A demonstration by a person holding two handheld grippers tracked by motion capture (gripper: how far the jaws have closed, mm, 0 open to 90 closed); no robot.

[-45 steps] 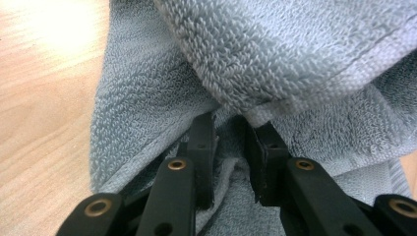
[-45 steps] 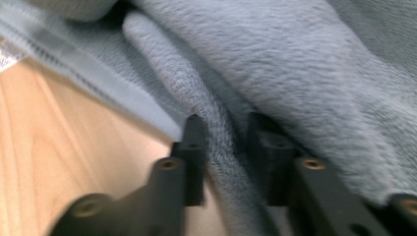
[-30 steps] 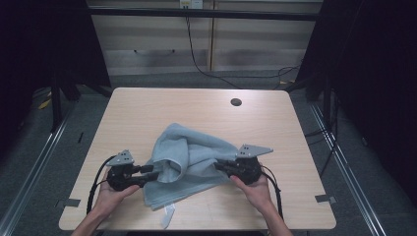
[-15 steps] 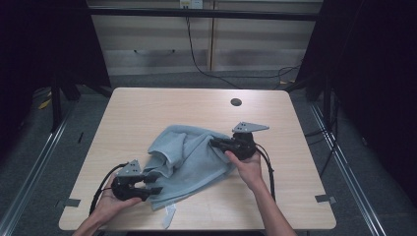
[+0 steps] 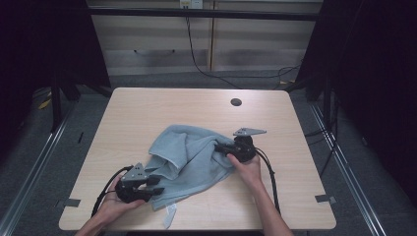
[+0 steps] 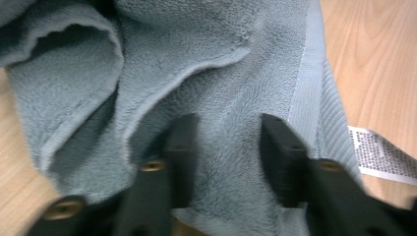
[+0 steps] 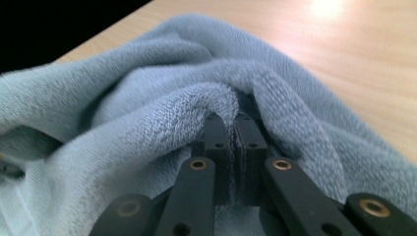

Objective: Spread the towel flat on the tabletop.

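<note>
Towel (image 5: 192,155) crumpled at table (image 5: 147,108) centre, running lower left to right. Right gripper (image 5: 222,147) pinches its right fold. Left gripper (image 5: 156,185), jaws just narrowing, half-open astride the lower-left hem.

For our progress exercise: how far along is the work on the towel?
Done: the right gripper is shut on a fold of the blue towel. In hand: the left gripper has just been closing its jaws, with towel between them and its pads apart. Left: the towel lies crumpled on the table, neither flat nor folded.
</note>
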